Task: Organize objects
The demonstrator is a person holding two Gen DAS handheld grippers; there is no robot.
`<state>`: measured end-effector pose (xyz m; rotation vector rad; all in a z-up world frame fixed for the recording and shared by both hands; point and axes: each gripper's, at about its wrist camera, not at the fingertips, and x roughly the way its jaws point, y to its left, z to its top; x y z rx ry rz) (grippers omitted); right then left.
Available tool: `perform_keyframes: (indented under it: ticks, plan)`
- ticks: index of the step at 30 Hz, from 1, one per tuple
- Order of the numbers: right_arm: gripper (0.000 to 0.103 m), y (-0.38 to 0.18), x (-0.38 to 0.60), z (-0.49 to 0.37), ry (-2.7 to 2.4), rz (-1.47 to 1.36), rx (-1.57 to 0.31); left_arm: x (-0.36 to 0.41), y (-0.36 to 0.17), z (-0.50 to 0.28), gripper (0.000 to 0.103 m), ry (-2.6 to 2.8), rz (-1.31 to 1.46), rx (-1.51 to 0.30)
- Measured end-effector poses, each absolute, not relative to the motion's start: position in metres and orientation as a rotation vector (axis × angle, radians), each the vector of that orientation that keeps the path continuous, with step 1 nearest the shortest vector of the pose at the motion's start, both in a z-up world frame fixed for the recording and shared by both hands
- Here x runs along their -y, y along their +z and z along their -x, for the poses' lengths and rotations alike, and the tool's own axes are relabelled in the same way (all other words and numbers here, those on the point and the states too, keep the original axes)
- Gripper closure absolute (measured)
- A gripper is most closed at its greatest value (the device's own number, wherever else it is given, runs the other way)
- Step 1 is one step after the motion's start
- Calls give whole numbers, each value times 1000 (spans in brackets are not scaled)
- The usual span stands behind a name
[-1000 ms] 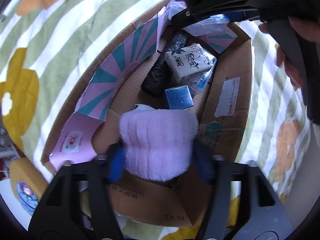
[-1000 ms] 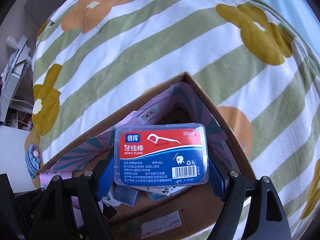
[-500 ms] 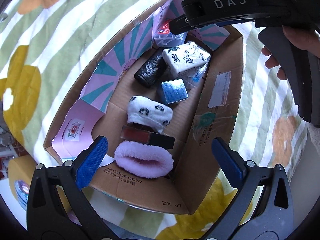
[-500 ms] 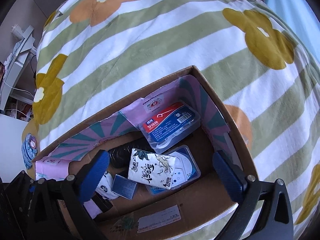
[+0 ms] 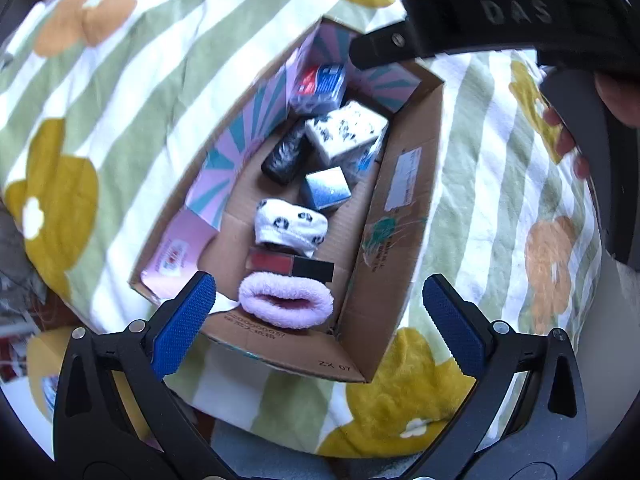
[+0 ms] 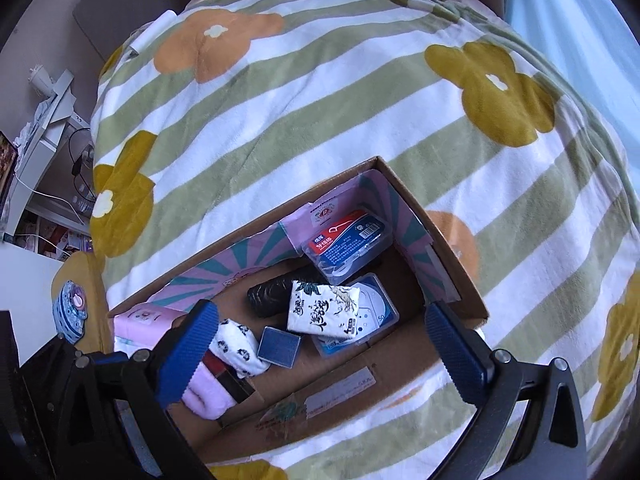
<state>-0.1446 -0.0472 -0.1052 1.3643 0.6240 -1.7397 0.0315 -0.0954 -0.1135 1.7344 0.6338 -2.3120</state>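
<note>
Left gripper (image 5: pixel 318 312) spread wide, blue pads (image 5: pixel 184 322) gripping nothing, pointed down over a cardboard box (image 5: pixel 404 216) on a striped flowered blanket (image 5: pixel 120 120). Between the fingers, at the box's near end: a fluffy pink roll (image 5: pixel 286 304). Just beyond the roll, touching it: a flat red and black case (image 5: pixel 291 265). Farther ahead: a white sock with panda prints (image 5: pixel 291 226), then a small blue box (image 5: pixel 326 189), a black plastic roll (image 5: pixel 286 154) and a white tissue pack with black print (image 5: pixel 346 130). At the far end, leaning in the corner lined with pink and teal paper (image 5: pixel 232 148): a clear box of dental floss picks (image 5: pixel 320 84). Above that, the other gripper's black body crossing the top of the view, a hand (image 5: pixel 576 132) on its handle at the right edge.

Right gripper (image 6: pixel 320 330) likewise spread wide and empty, over the same box (image 6: pixel 452 256). Ahead of the fingers, toward the far corner: the floss box (image 6: pixel 346 242), tilted against the paper lining. Nearer, between the fingers: the tissue pack (image 6: pixel 322 308) lying on a second clear case (image 6: pixel 378 312), the black roll (image 6: pixel 272 294) left of it, the blue box (image 6: pixel 279 346) just in front. Beside the left finger (image 6: pixel 188 356): the panda sock (image 6: pixel 236 346), the pink roll (image 6: pixel 208 396) and the red and black case (image 6: pixel 232 380), partly hidden behind that finger. Beyond the blanket's left edge (image 6: pixel 280 92): a white shelf, blurred.
</note>
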Motion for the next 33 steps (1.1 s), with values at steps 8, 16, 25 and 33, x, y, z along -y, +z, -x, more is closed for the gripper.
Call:
perform_keyframes:
  ticks: [8,16,25,33]
  plan:
    - [0,-44,-11,124,-1921,-1396,-478,96,-57,-16,0,-2469,-1732,-481]
    - [0,-12,-90,107,-2191,-1475,-240,77,-19,5,0,-2641,-1699,-271]
    - [0,-5,-166,69,-2458,-1568,-75,50,-8,26,0,-2768,-1691,-244]
    - [0,-27,-205,45,-2580,-1663,34,32,-13,31,0,-2799,-1695,-200]
